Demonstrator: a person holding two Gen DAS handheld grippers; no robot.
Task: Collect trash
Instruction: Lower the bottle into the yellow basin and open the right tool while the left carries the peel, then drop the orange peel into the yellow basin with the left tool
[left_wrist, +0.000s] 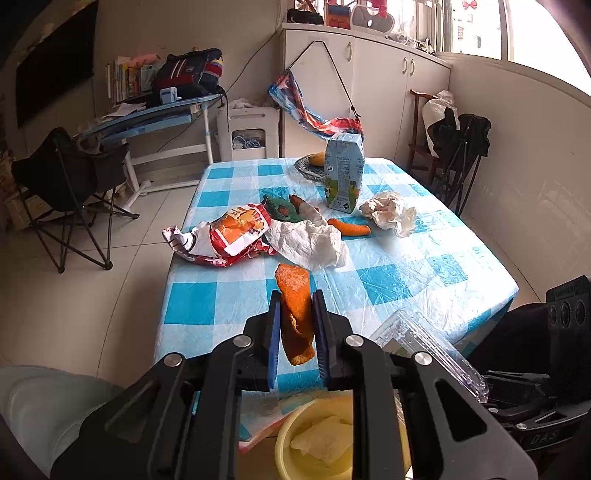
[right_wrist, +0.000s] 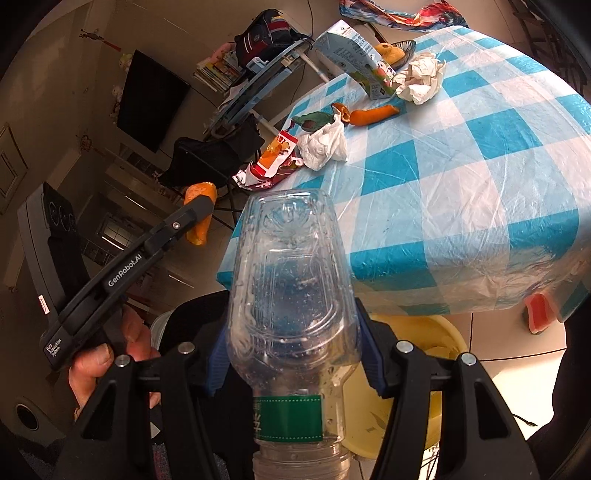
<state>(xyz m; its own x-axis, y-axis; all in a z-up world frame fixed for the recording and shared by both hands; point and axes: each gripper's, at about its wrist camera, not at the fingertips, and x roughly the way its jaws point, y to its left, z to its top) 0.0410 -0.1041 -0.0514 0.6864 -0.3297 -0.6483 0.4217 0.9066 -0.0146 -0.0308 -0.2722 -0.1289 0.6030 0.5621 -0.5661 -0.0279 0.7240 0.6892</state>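
Observation:
My left gripper (left_wrist: 295, 306) is shut on an orange peel (left_wrist: 293, 295) and holds it above the table's near edge; it also shows in the right wrist view (right_wrist: 199, 212). My right gripper (right_wrist: 295, 325) is shut on a clear plastic bottle (right_wrist: 291, 295), also seen in the left wrist view (left_wrist: 428, 347). A yellow bin (left_wrist: 291, 432) with trash in it sits on the floor below both grippers. On the checked table (left_wrist: 388, 273) lie a snack bag (left_wrist: 232, 236), two crumpled tissues (left_wrist: 310, 240) (left_wrist: 388, 210), another orange peel (left_wrist: 349, 227), a green wrapper (left_wrist: 282, 208) and an upright milk carton (left_wrist: 343, 171).
A plate with a banana (left_wrist: 314, 162) stands at the table's far end. A folding chair (left_wrist: 70, 184) and a desk (left_wrist: 155, 114) stand to the left. White cabinets (left_wrist: 369, 85) and a chair with dark clothes (left_wrist: 458, 144) are behind the table.

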